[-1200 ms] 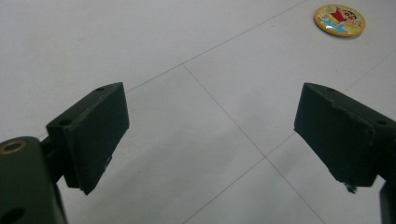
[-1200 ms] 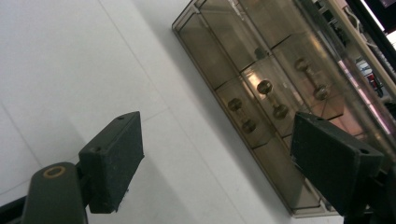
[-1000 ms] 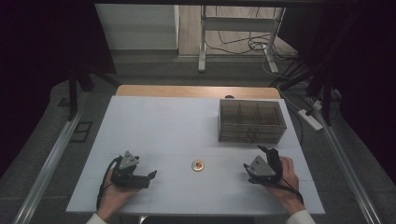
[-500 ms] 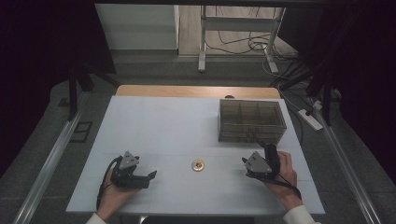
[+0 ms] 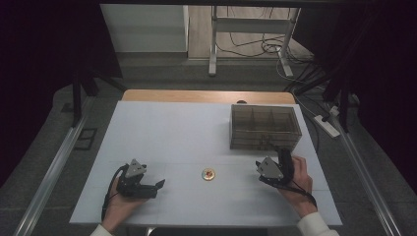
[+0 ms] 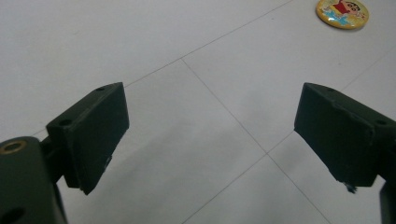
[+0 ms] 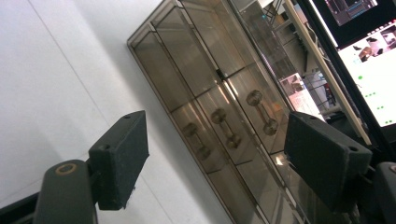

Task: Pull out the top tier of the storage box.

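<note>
**Badge flat on the table, box within reach**

White table [image 5: 162, 128], gridded with faint lines, lit against a dark room. Nearest, the left gripper [image 5: 156, 186] rests low, jaws spread wide with nothing between them. The badge [image 5: 208, 174] lies flat at mid-table between both grippers, apart from each; it looks light, stiff and probably slick, so its thin rim is the likely place to pinch. The right gripper [image 5: 283, 156], jaws wide but having just been closing a little, holds nothing and faces the box [image 5: 265, 129]. That smoky box has small drawer knobs [image 7: 224, 128]. Nothing blocks the badge
</note>
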Available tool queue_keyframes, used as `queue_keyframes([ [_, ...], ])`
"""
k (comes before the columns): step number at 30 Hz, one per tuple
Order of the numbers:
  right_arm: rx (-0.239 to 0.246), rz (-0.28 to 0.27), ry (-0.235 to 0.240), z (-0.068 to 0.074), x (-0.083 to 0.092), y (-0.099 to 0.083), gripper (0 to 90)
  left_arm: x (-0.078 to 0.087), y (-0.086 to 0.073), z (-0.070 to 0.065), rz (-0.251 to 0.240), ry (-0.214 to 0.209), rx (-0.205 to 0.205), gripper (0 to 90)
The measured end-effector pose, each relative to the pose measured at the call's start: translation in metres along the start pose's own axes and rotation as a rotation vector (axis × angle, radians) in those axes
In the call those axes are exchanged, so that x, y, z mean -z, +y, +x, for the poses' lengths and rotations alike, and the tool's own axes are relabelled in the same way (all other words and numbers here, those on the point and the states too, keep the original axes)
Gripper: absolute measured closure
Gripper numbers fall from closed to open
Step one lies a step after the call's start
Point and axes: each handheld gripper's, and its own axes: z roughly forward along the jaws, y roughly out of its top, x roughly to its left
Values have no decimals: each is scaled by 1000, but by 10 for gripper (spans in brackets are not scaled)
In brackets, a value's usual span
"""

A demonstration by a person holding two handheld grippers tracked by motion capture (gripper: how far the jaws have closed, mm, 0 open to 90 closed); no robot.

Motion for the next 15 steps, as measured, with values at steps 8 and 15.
queue_keyframes([
  [8,11,3,-22,-2,-4,0,238,0,0,1,-1,-2,6,99],
  [15,23,11,-35,-3,-9,-1,246,-1,0,0,8,-7,0,99],
])
